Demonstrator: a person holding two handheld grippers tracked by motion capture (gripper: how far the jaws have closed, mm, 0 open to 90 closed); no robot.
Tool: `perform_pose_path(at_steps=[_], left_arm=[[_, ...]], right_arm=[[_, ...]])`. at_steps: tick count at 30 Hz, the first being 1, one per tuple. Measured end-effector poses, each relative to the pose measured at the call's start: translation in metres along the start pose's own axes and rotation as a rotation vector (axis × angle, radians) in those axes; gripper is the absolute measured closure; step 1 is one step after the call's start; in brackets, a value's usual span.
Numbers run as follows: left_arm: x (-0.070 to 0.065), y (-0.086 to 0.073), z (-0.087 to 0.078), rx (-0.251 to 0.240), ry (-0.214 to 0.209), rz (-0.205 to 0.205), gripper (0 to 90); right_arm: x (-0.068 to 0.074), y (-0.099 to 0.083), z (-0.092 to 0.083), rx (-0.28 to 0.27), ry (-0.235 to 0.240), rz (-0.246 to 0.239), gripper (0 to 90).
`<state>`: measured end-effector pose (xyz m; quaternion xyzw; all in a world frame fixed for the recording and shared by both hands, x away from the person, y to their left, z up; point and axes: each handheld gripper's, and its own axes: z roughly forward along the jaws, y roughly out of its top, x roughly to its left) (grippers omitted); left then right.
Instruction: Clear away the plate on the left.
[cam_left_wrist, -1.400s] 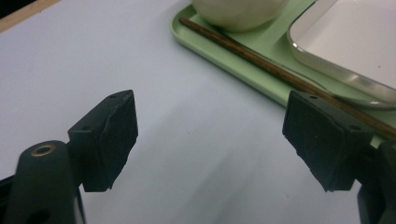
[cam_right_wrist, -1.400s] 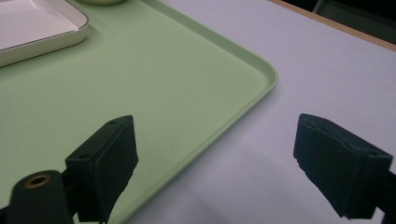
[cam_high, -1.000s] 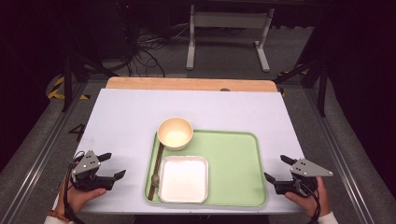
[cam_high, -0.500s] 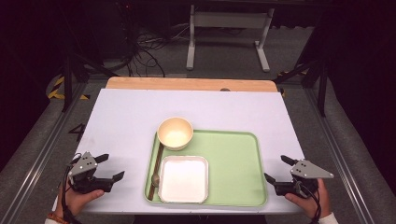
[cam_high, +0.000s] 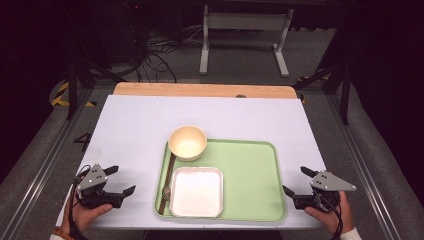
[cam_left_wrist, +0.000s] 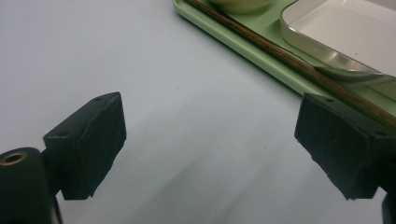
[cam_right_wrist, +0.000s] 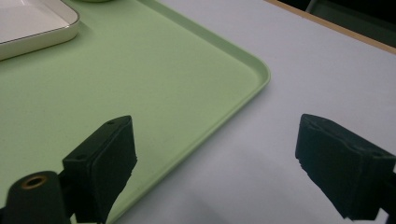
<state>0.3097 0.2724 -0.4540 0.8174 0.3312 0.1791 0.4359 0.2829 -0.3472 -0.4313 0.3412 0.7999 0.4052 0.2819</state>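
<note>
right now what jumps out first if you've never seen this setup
The green tray on the white table draws the eye first, with a cream bowl at its far left corner, a white square dish near its front edge and a long-handled spoon along its left rim. Either side of the tray, the left gripper and right gripper sit with jaws open and nothing between them; the left gripper's jaws have just been opening.
</note>
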Motion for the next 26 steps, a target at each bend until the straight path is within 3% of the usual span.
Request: perform_pose_path(at_steps=[7, 26], left_arm=[[-0.0022, 0.0016, 0.0023, 0.001, -0.020, 0.008, 10.1], [-0.0019, 0.0024, 0.0063, 0.018, -0.011, 0.003, 9.8]], right_arm=[[0.0007, 0.0003, 0.0003, -0.001, 0.000, -0.004, 12.6], [-0.0035, -0.0022, 0.0018, -0.003, -0.008, 0.024, 11.4]])
